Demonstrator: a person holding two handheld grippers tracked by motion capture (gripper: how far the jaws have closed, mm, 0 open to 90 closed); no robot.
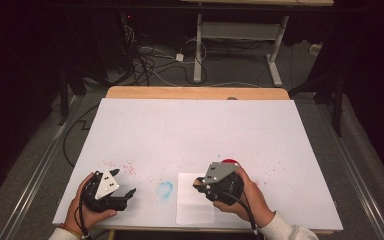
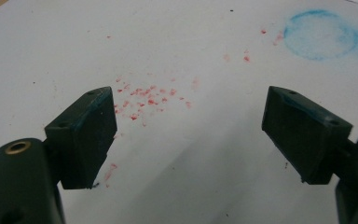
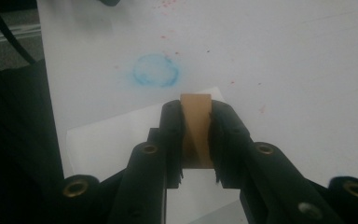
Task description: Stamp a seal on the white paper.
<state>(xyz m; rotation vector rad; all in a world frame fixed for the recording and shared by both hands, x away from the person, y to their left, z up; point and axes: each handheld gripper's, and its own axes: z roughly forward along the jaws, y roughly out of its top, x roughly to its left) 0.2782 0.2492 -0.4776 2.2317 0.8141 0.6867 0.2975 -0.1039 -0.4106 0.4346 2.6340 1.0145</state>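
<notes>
My right gripper (image 3: pixel 196 109) is shut on a tan wooden block (image 3: pixel 196 135), upright between its black pads. In the high view this gripper (image 1: pixel 200 183) hangs over a small white paper sheet (image 1: pixel 192 207) near the table's front edge. A blue ring-shaped ink mark (image 1: pixel 165 190) lies just left of that sheet, and it is ahead of the block in the right gripper view (image 3: pixel 154 71). My left gripper (image 1: pixel 124 181) rests at the front left, open with nothing between its jaws (image 2: pixel 189 126), over a patch of red specks (image 2: pixel 144 98).
A large white sheet (image 1: pixel 195 130) covers the wooden table. Part of a red round object (image 1: pixel 230 161) peeks out behind the right gripper. Red specks (image 1: pixel 122 165) dot the sheet. Beyond the table's far edge are cables and a desk frame (image 1: pixel 200 45).
</notes>
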